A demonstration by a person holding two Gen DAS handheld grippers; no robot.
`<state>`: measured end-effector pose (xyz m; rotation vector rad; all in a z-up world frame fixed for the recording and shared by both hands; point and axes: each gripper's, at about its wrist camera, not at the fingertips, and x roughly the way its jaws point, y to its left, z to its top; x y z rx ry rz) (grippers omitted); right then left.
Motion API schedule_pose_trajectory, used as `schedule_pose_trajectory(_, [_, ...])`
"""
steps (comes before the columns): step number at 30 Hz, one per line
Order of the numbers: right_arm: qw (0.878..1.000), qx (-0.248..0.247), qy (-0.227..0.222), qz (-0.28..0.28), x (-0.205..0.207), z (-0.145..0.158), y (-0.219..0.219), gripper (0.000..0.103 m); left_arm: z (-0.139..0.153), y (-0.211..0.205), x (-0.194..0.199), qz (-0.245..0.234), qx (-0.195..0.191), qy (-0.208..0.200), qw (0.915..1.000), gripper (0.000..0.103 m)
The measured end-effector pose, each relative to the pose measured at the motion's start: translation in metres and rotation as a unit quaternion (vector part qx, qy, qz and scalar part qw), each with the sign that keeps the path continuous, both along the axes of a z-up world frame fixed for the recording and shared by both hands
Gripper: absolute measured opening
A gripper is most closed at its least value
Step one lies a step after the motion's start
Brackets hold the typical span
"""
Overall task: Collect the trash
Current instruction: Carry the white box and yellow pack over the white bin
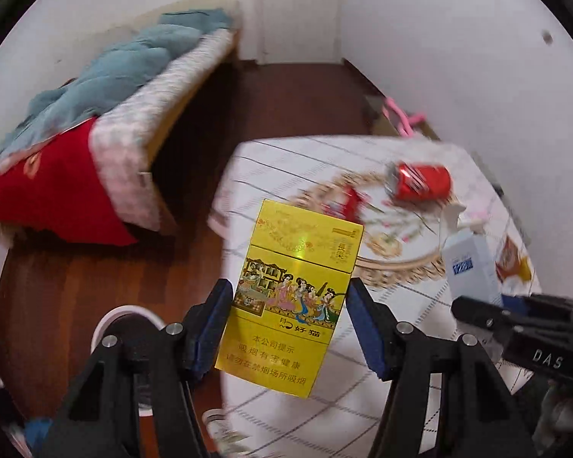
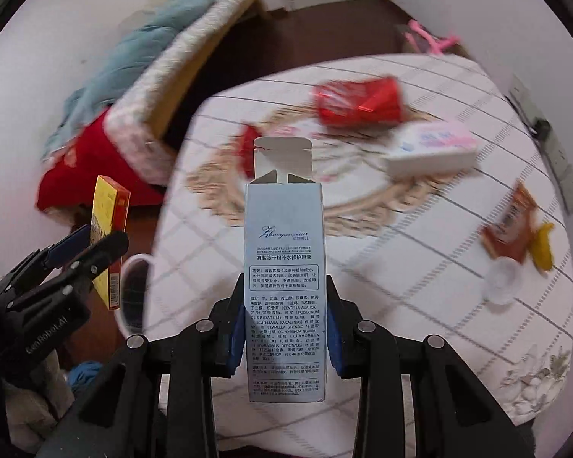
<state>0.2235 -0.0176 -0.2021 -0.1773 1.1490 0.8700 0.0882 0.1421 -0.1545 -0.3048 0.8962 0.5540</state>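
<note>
My left gripper (image 1: 288, 318) is shut on a yellow cigarette pack (image 1: 290, 290) and holds it upright beyond the table's left edge, above a white bin (image 1: 128, 315). My right gripper (image 2: 284, 330) is shut on a tall pale blue carton (image 2: 284, 290) with its top flap open, over the table's near edge. The pack (image 2: 109, 244) and the left gripper (image 2: 84, 246) show at the left of the right wrist view. A crushed red can (image 2: 357, 103), a small red wrapper (image 2: 248, 145), a white and pink box (image 2: 431, 147), an orange wrapper (image 2: 512, 229) and a clear plastic lid (image 2: 502, 274) lie on the table.
The round table (image 2: 420, 305) has a white checked cloth and a woven mat (image 2: 225, 198). The white bin (image 2: 133, 294) stands on the wooden floor left of it. A bed (image 1: 141, 114) with a blue quilt and red cloth is at the left. A pink object (image 1: 403, 116) lies by the far wall.
</note>
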Motion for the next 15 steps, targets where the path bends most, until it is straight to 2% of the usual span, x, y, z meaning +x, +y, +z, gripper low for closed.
schedule_pose_trajectory(4, [0.998,0.022,0.004,0.050,-0.039,0.015,0.043,0.036,0.014,0.045,-0.055,0.053,-0.013,-0.022,0.9983,0.058])
schedule_pose_trajectory(8, [0.992,0.035,0.027,0.117,-0.091,0.013,0.108,0.036,0.011,0.096,-0.114,0.115,-0.023,-0.024,0.9928,0.058])
schedule_pose_trajectory(12, [0.984,0.023,0.061,0.168,-0.141,-0.015,0.180,0.036,-0.021,0.149,-0.172,0.185,-0.054,-0.011,0.9812,0.058])
schedule_pose_trajectory(15, [0.977,-0.003,0.083,0.197,-0.171,-0.048,0.229,0.036,-0.062,0.191,-0.211,0.233,-0.101,0.001,0.9673,0.058])
